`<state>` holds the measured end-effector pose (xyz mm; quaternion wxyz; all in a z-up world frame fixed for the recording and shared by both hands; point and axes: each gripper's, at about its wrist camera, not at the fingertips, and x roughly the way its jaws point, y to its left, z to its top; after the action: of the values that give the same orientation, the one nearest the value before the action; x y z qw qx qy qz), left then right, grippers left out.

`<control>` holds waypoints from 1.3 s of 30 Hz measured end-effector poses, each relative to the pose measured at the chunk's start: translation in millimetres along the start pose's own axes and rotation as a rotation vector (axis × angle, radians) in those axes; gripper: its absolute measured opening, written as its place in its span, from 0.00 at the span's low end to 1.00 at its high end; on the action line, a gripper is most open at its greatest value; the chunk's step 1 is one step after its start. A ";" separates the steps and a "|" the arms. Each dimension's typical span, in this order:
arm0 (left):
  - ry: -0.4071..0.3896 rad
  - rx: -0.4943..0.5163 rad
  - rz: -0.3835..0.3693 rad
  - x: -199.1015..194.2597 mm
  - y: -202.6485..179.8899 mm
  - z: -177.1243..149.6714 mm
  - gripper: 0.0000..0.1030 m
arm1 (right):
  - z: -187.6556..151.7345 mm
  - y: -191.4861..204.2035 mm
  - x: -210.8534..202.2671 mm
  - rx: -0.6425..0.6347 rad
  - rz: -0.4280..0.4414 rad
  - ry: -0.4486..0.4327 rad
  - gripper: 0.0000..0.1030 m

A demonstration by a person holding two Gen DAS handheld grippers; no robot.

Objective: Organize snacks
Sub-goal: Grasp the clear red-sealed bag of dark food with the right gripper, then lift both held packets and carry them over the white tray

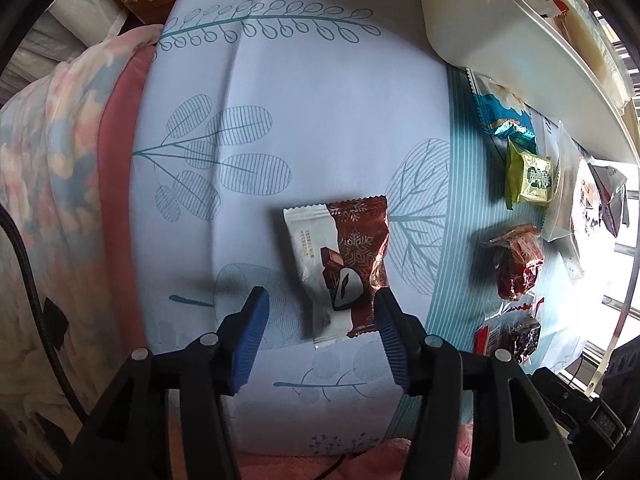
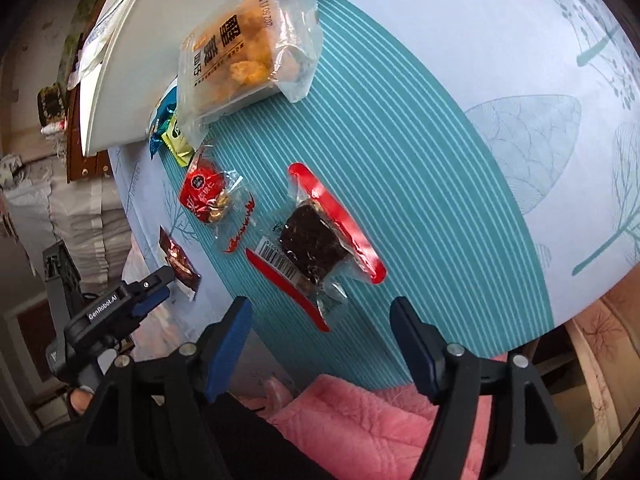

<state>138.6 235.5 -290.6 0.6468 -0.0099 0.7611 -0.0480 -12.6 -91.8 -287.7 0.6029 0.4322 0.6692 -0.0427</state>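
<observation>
Left gripper (image 1: pixel 320 308): fingers released; chocolate packet (image 1: pixel 340 264) lay loose between the tips.
Right gripper (image 2: pixel 320 316): fingers released; dark cake packet (image 2: pixel 316 248) just ahead.
Progress: white tray (image 1: pixel 480 32) held some; several remained outside.

Your left gripper (image 1: pixel 320 300) points straight down, jaws parted, blue pads (image 1: pixel 250 338) clear of everything, nothing gripped. Your right gripper (image 2: pixel 320 316) tilts steeply down, jaws spread wider, also empty. From the right wrist, the left gripper shows at lower left.
</observation>
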 end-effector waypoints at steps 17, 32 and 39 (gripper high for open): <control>-0.003 0.031 0.028 14.5 -19.6 19.6 0.52 | 11.3 -7.8 5.6 0.520 -0.076 -0.095 0.72; -0.002 0.062 0.098 18.5 -46.0 29.4 0.50 | 23.0 40.7 36.5 0.508 -0.280 -0.139 0.72; -0.015 0.064 0.092 12.2 -47.9 24.0 0.38 | 27.2 70.4 52.7 0.438 -0.362 -0.153 0.69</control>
<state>158.0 185.4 -302.3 0.6541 0.0454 0.7539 -0.0426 58.0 -35.9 -306.8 0.5264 0.4211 0.6631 -0.3254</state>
